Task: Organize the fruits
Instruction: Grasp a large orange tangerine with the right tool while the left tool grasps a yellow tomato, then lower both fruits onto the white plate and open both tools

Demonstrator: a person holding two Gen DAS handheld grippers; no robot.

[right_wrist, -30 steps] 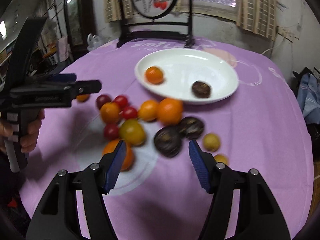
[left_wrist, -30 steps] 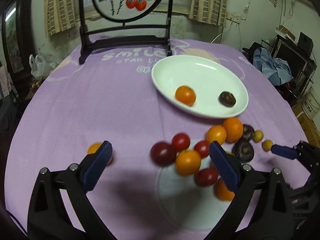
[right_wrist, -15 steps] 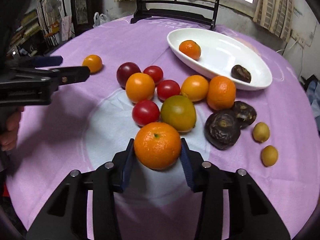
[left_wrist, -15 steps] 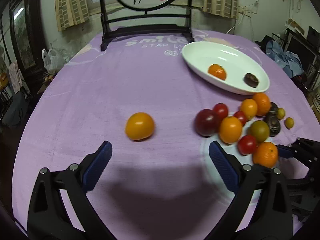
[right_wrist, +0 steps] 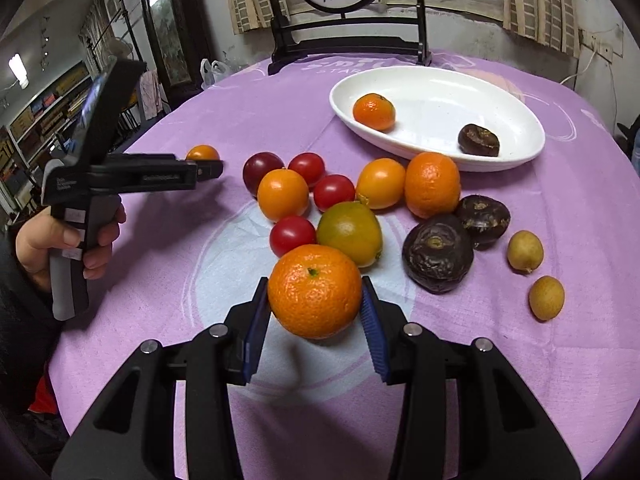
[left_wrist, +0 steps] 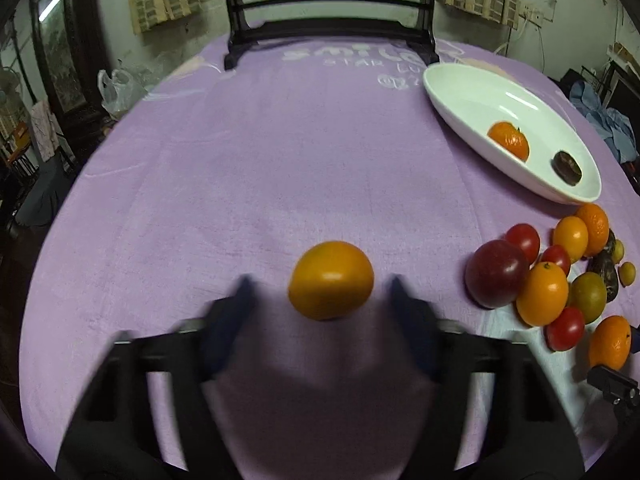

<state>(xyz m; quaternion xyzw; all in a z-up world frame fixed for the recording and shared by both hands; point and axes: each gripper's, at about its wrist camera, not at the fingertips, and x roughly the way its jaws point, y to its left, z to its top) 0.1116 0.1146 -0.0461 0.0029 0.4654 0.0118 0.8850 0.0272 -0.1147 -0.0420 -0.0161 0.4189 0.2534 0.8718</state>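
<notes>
My right gripper (right_wrist: 315,300) is shut on a mandarin (right_wrist: 315,291) at the near edge of a pile of fruit (right_wrist: 352,208). My left gripper (left_wrist: 320,300) is open and blurred by motion, its fingers either side of a lone yellow-orange tomato (left_wrist: 331,280) and apart from it. The left gripper also shows in the right wrist view (right_wrist: 208,168), next to that tomato (right_wrist: 202,153). A white oval plate (right_wrist: 516,120) holds a mandarin (right_wrist: 374,112) and a dark passion fruit (right_wrist: 478,140).
The purple tablecloth (left_wrist: 280,140) covers a round table. A black stand with a round painted panel (right_wrist: 344,46) is at the far edge. Two passion fruits (right_wrist: 438,258) and two small yellow fruits (right_wrist: 546,297) lie right of the pile.
My right gripper closed on the mandarin half a second ago and still holds it. My left gripper moved forward to the lone tomato and its fingers have narrowed around it.
</notes>
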